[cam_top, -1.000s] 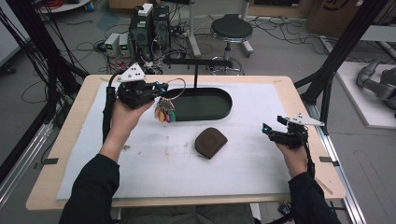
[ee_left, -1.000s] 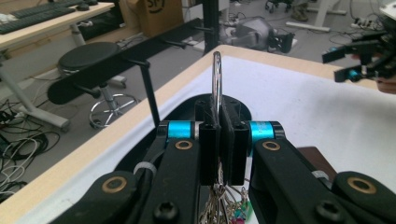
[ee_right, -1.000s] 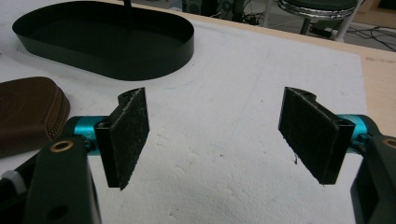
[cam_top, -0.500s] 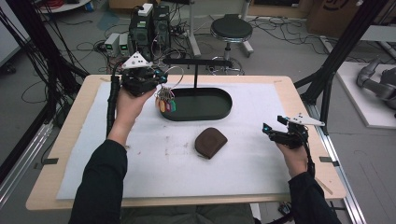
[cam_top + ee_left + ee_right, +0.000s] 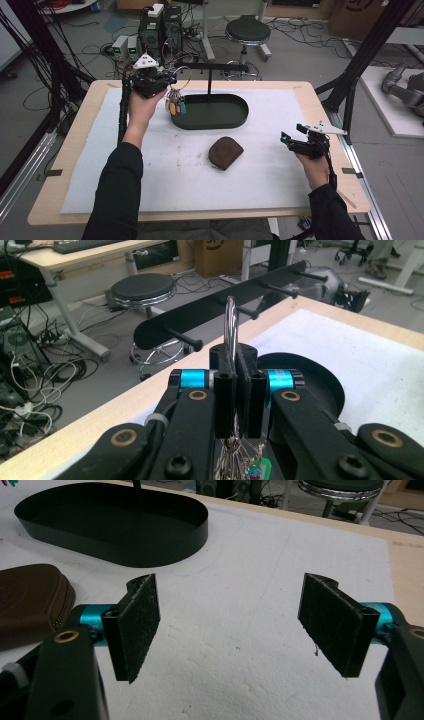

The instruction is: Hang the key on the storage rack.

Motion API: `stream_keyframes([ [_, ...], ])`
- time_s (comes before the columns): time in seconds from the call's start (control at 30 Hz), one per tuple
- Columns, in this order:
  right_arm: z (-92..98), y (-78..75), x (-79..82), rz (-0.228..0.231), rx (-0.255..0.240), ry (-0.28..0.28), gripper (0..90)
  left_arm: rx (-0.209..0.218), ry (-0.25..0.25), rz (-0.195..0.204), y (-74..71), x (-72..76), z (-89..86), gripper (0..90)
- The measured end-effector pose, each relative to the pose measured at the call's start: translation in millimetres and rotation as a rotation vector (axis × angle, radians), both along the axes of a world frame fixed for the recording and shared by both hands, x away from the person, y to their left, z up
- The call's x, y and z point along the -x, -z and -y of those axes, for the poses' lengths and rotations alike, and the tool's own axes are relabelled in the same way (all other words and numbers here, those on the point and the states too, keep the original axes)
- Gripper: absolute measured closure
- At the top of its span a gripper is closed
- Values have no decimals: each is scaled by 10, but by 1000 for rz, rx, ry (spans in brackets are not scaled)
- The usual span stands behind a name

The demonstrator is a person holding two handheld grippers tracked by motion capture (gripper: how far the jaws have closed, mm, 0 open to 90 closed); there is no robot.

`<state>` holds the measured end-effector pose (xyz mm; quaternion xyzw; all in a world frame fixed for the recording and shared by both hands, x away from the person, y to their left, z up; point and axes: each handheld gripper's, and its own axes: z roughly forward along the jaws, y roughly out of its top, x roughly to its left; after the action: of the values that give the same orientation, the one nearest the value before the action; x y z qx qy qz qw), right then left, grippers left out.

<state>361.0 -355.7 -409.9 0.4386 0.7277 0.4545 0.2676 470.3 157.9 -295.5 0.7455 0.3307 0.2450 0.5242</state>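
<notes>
by the rack (image 5: 220, 315), left gripper (image 5: 239, 390) clamps key ring (image 5: 231, 325).

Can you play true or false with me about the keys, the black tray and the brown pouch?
1. The left gripper pinches a metal key ring. True.
2. The brown pouch lies inside the black tray. False: it lies on the white mat, in front of the tray.
3. The right gripper is open and holds nothing. True.
4. The keys already hang on the rack. False: the gripper holds them beside the rack.
</notes>
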Motion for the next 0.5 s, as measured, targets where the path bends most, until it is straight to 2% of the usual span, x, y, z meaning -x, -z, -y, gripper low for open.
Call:
stream_keyframes([
  [0.17,0,1,-1,0,-2,0,250,3,-17,-24,38,-77,-7,866],
  [0.27,3,0,0,-2,-5,3,250,11,-21,-26,50,-119,3,866],
  [0.5,9,1,-4,-1,-9,6,250,-2,-30,-35,87,-166,33,866],
])
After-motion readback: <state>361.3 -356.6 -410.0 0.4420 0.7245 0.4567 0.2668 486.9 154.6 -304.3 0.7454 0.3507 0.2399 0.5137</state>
